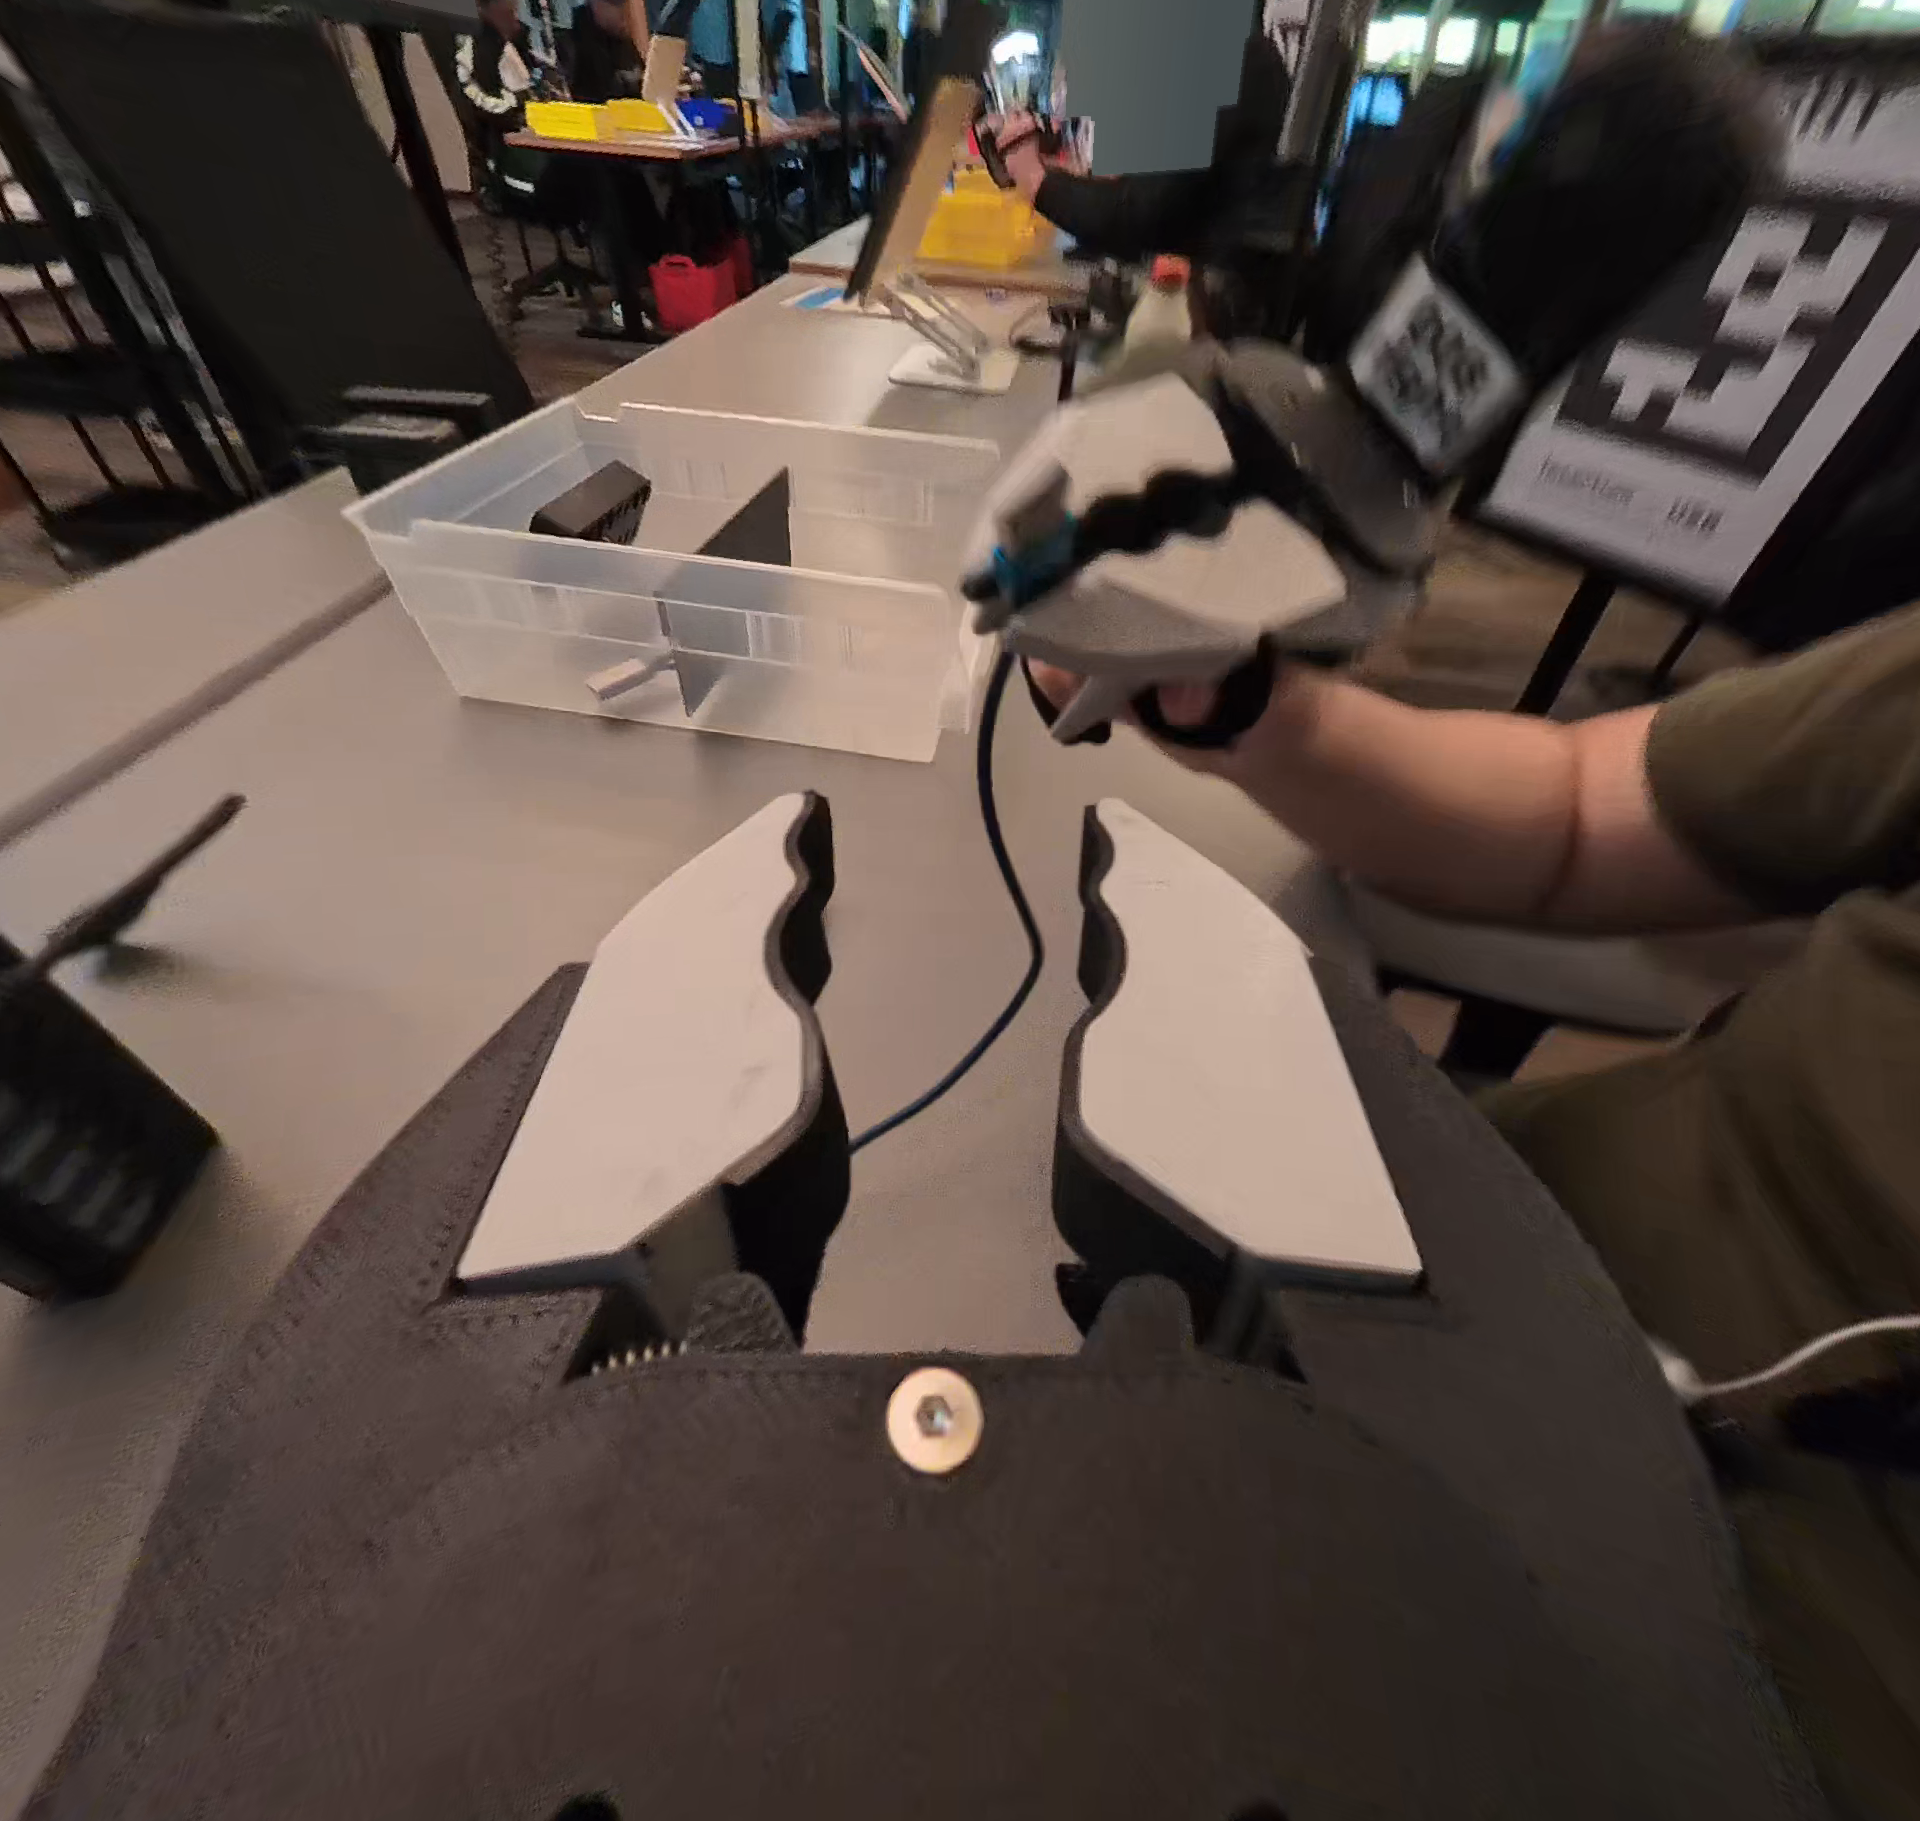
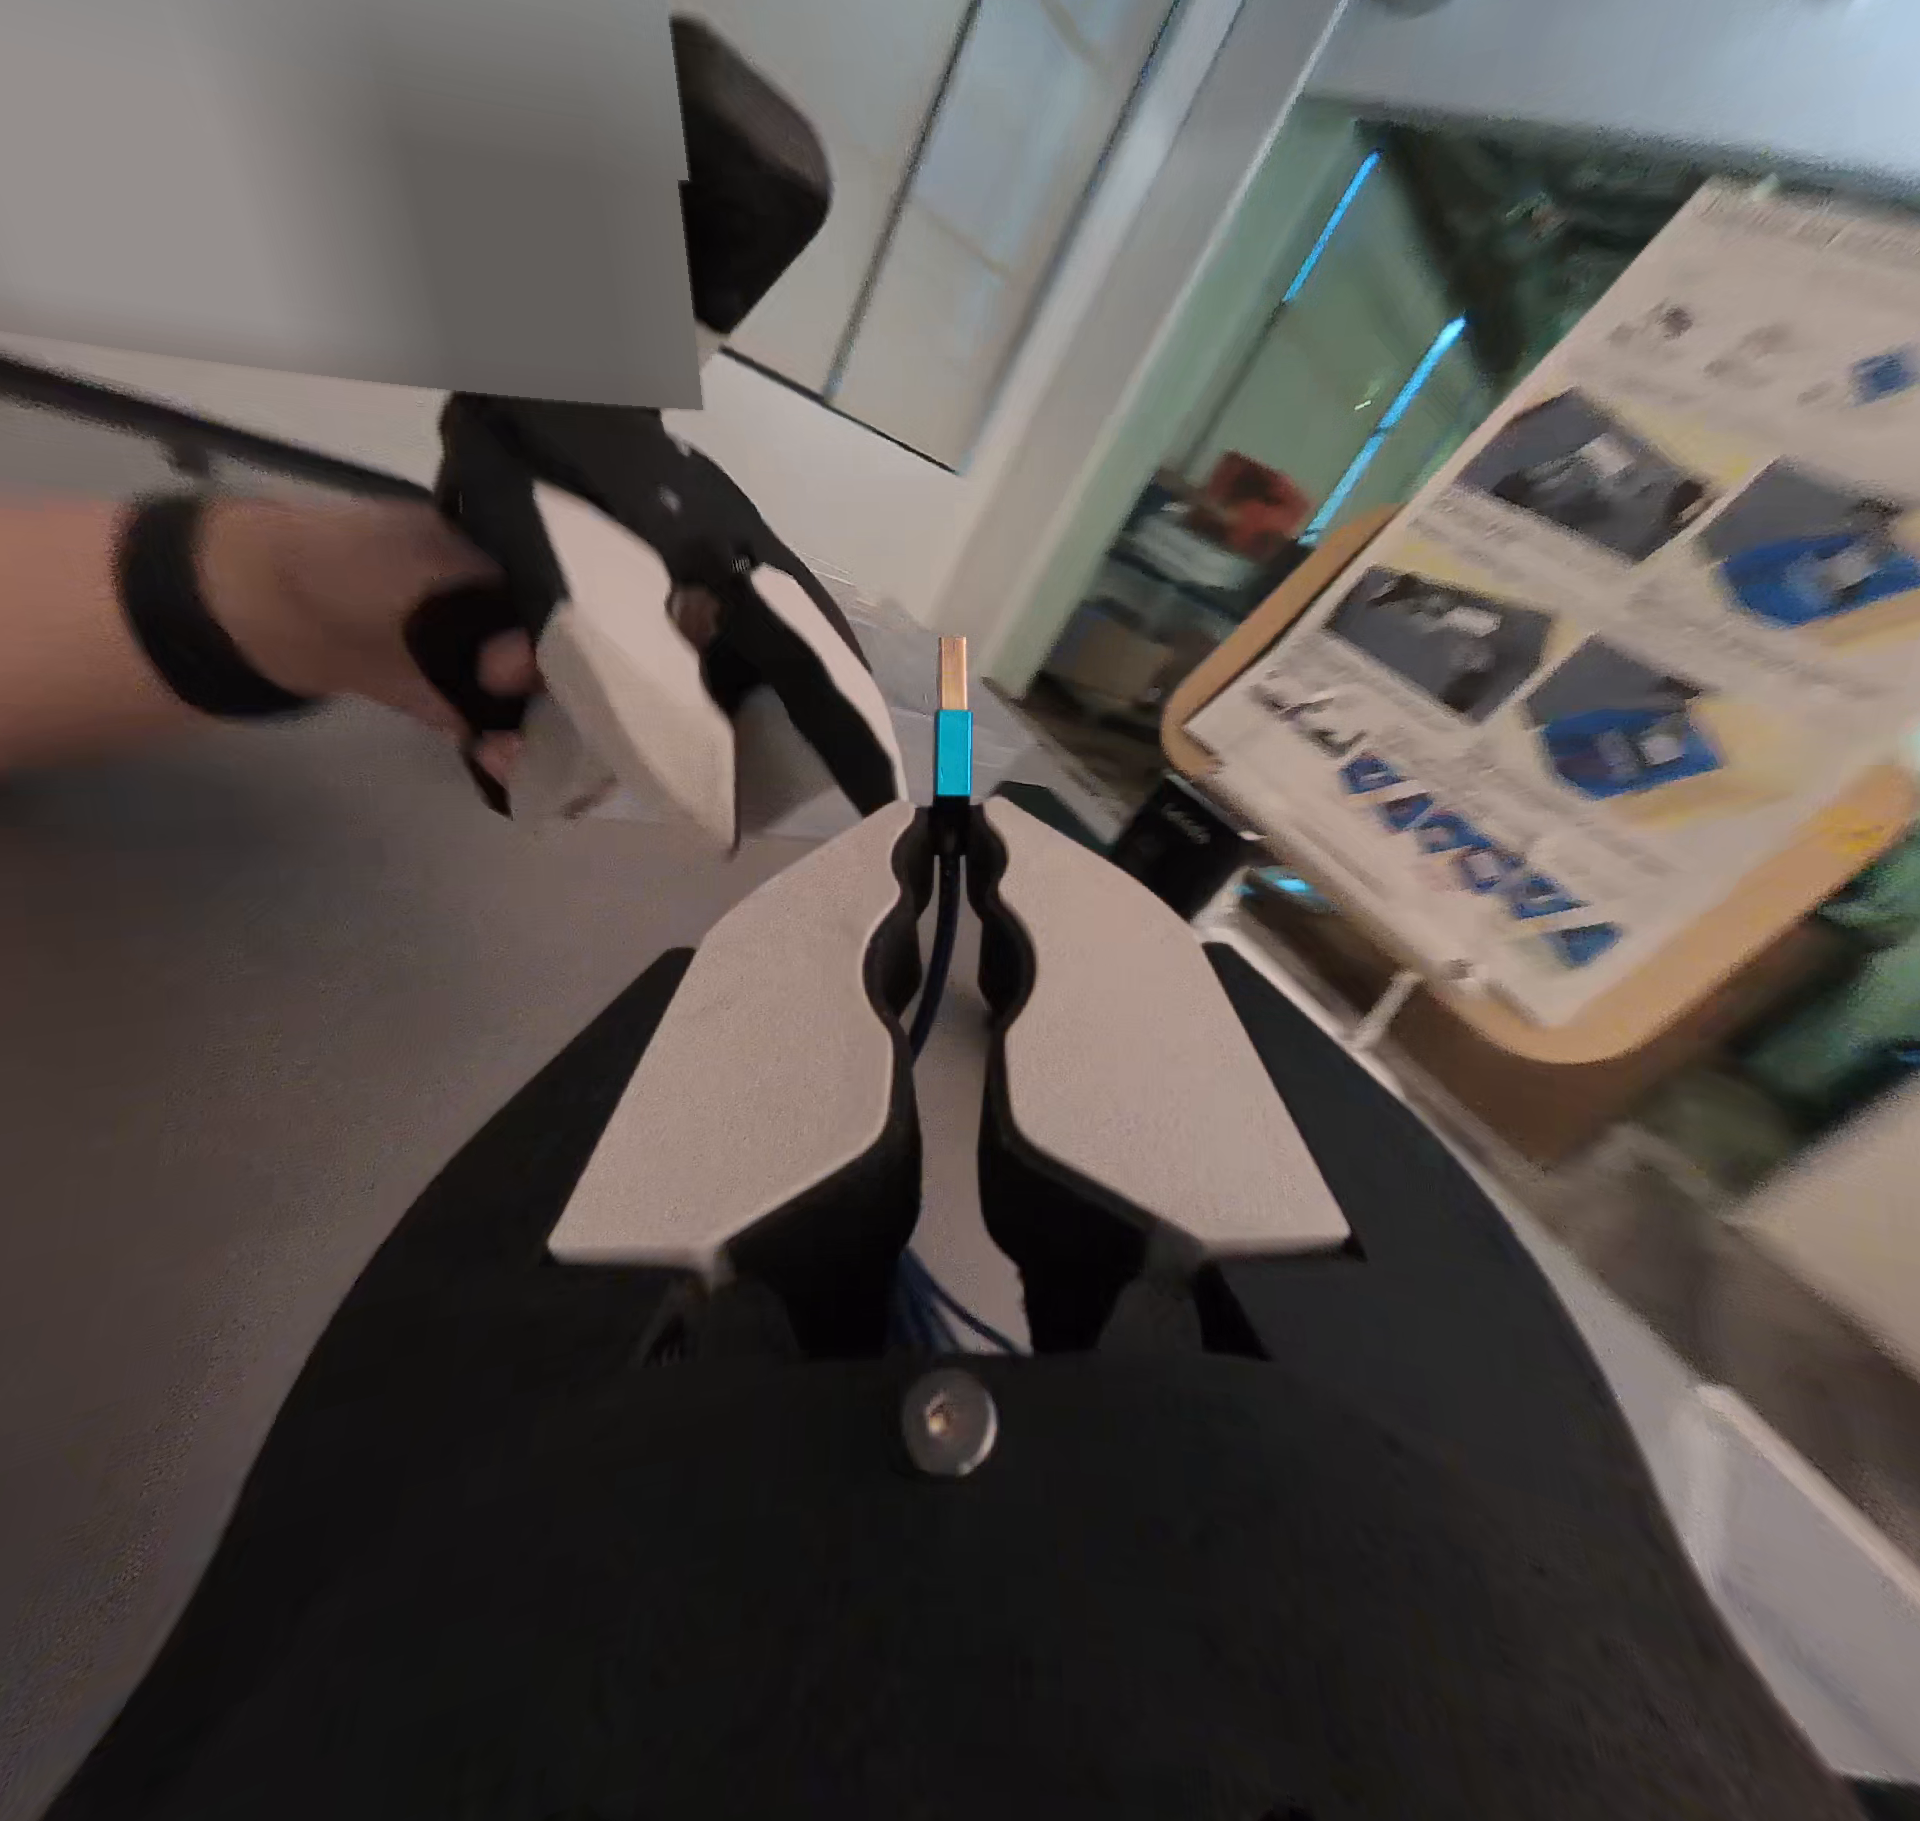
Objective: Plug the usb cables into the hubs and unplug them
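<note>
Plugging is not yet done: right hand-held gripper (image 2: 948, 821) pinches the blue braided usb cable (image 2: 953, 753) aloft, left hand-held gripper (image 1: 956, 815) gapes empty, black hub (image 1: 78, 1163) waits on the grey counter (image 1: 416, 836).

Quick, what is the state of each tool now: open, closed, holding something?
Left tool: open, holding nothing.
Right tool: closed on the blue USB cable, just behind its plug.
</note>
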`<state>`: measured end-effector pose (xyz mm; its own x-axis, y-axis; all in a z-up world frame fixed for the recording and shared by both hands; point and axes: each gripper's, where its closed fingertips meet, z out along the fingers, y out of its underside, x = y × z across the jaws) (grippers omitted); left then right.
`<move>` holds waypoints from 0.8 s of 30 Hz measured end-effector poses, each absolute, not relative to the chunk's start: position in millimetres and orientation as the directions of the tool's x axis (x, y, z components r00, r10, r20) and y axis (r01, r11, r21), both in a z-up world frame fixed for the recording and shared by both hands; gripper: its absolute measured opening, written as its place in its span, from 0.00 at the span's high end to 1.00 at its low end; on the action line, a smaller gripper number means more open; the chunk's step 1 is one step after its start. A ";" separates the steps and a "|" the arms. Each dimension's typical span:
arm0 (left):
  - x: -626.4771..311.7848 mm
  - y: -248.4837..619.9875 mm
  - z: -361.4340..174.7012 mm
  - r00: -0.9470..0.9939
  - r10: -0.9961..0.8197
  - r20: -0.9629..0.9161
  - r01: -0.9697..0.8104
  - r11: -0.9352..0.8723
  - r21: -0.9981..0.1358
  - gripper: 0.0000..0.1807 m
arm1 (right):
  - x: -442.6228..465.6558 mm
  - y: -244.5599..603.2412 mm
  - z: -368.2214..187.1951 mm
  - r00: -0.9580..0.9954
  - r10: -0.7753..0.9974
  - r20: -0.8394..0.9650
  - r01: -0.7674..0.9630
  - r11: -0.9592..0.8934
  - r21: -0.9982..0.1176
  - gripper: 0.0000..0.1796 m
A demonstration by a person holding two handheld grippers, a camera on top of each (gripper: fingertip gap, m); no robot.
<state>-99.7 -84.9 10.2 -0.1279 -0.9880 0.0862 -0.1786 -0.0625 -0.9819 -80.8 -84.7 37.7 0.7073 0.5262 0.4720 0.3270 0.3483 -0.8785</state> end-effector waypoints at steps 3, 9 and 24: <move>-103.6 -88.6 23.3 -0.146 -0.966 0.214 -0.148 -0.193 -0.970 0.73 | -90.4 -86.3 33.8 0.663 0.377 0.647 0.504 0.413 -0.758 0.97; -100.0 -96.1 16.9 -0.122 -0.966 0.226 -0.204 -0.198 -0.959 0.81 | -102.8 -82.5 20.4 0.518 0.210 0.829 0.709 0.436 -0.554 0.97; -100.4 -91.8 7.3 -0.106 -0.964 0.243 -0.248 -0.211 -0.945 0.92 | -105.3 -74.8 11.1 0.321 0.010 0.947 0.867 0.400 -0.298 0.97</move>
<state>-100.4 -91.8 7.3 -0.1064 -0.9641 0.2431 -0.2483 -0.2110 -0.9454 -105.3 -74.8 11.1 0.3209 0.0102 0.9471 0.8666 0.4004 -0.2980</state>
